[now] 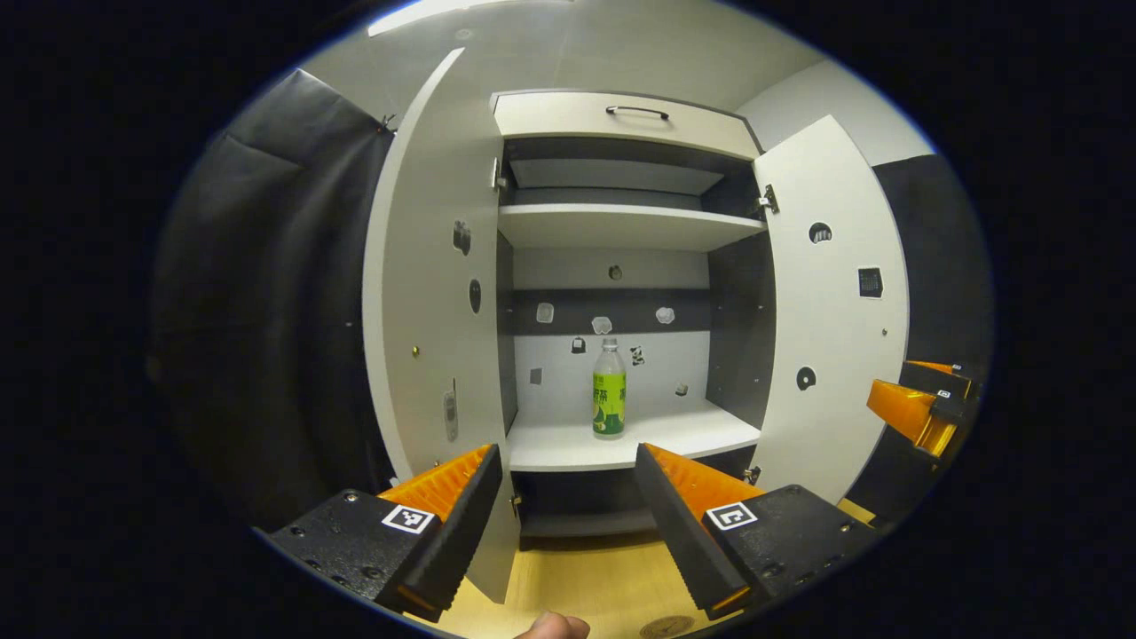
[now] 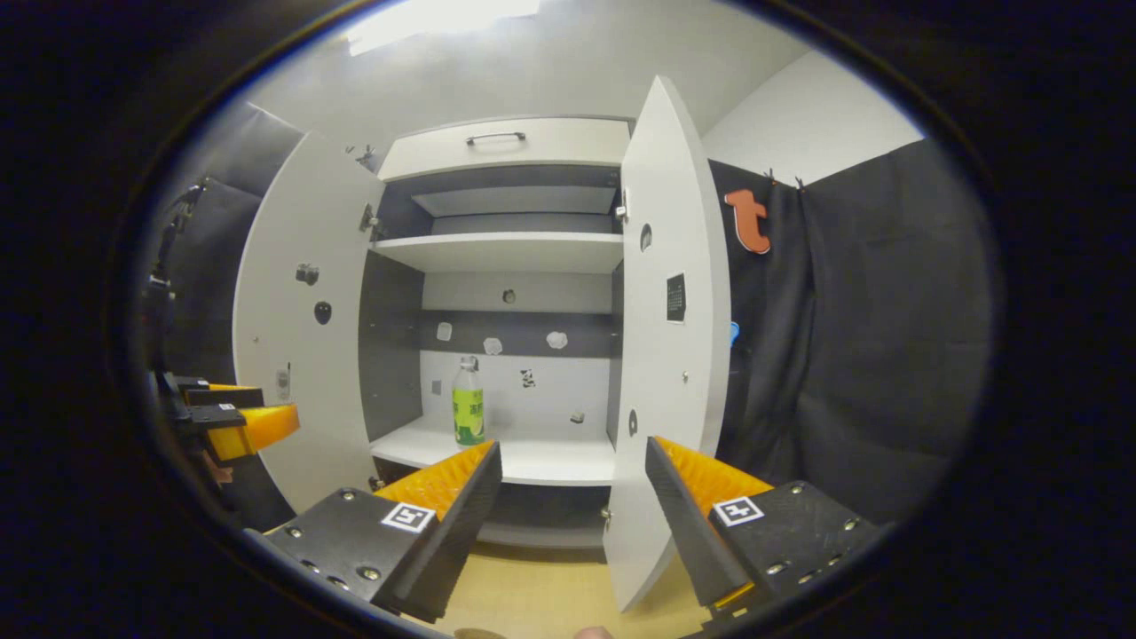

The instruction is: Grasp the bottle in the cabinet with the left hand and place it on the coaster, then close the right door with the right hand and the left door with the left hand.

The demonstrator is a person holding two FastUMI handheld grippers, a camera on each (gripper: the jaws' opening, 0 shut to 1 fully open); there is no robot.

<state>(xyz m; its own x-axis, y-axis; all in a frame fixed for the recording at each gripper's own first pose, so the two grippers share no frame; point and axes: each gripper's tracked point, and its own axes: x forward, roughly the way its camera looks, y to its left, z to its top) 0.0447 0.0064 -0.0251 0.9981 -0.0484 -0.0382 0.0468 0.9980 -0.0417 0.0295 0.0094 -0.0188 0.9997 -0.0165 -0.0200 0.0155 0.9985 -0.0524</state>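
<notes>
A clear bottle [image 1: 609,389] with a green label stands upright on the cabinet's lower shelf [image 1: 621,439], seen too as the bottle [image 2: 468,401] in the right gripper view. Both white doors hang open: the left door [image 1: 435,293] and the right door [image 1: 834,302]. My left gripper [image 1: 568,479] is open, well in front of the shelf, with nothing between its fingers. My right gripper [image 2: 572,475] is open as well, and the right door's edge [image 2: 666,355] stands just ahead of it. A round coaster [image 1: 667,627] peeks at the bottom edge on the wooden table.
The light wooden table [image 1: 577,577] lies below the cabinet. An upper shelf [image 1: 621,226] and a drawer with a dark handle [image 1: 637,111] sit above. The other gripper [image 1: 919,404] shows at far right. A fingertip [image 1: 555,626] pokes in at the bottom.
</notes>
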